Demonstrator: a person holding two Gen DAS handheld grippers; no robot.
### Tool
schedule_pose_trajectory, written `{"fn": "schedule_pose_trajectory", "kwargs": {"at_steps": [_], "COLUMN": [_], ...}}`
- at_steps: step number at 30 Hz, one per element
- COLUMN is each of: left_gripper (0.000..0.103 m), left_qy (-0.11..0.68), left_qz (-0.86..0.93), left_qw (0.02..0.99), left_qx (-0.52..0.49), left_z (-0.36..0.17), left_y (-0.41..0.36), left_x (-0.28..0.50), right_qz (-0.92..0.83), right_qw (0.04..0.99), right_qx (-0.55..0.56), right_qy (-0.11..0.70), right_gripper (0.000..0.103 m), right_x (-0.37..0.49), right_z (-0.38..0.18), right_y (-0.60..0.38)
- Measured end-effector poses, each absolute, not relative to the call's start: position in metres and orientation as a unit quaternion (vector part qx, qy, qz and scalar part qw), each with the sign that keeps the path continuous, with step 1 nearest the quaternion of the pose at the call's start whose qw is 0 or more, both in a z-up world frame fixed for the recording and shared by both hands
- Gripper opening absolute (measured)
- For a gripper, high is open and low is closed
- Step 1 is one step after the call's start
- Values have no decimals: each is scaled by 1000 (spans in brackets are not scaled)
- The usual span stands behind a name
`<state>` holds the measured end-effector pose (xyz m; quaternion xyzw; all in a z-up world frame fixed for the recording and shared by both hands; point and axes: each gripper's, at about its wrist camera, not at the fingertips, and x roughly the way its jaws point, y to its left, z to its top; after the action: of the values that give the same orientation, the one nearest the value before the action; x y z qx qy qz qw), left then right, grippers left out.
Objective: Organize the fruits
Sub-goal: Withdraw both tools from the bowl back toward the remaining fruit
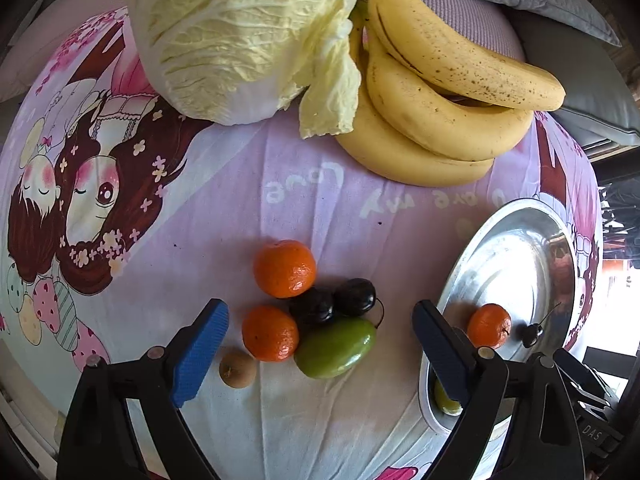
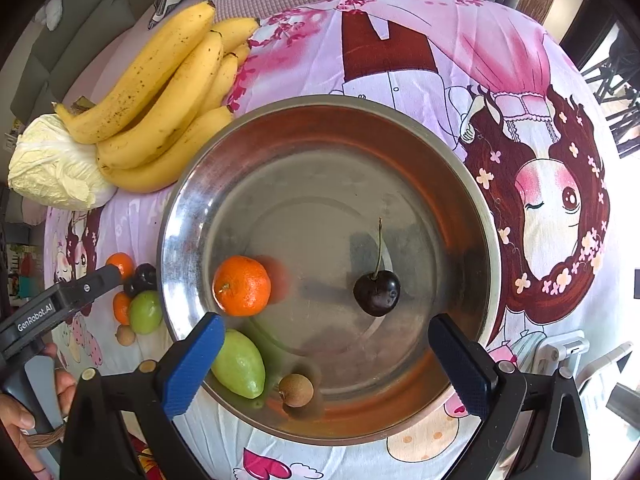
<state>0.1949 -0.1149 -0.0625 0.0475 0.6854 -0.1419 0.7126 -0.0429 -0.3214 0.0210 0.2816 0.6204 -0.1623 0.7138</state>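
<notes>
Above the steel bowl [image 2: 192, 184], my right tongs [image 2: 326, 364] and left tongs [image 1: 320, 344] gape empty; the crowded loose fruits [image 1: 304, 304] could scatter if nudged.

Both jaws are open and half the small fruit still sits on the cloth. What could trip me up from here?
1. The loose pile is tight: two orange mandarins, two dark cherries and a green oval fruit touch, so the open left hand-held gripper may knock neighbours away.
2. The round steel bowl is smooth; the stemmed dark cherry and small brown longan could roll when more fruit drops in.
</notes>
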Motion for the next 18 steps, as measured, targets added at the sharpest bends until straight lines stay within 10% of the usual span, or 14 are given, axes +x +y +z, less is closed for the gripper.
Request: {"fn": "schedule_pose_trajectory", "kwargs": {"at_steps": [18], "left_gripper": [93], "left_qy": [690], "left_qz": [-140], "left_qw": [709], "left_qx": [35], "left_z": [-64], "left_y": [-80], "left_x": [200], "right_qz": [-161], "right_qw": [723], "right_qx": [240], "right_qy": [628], "right_gripper": [103], "right_x": [-19], "right_z": [27], "right_y": [-286]}}
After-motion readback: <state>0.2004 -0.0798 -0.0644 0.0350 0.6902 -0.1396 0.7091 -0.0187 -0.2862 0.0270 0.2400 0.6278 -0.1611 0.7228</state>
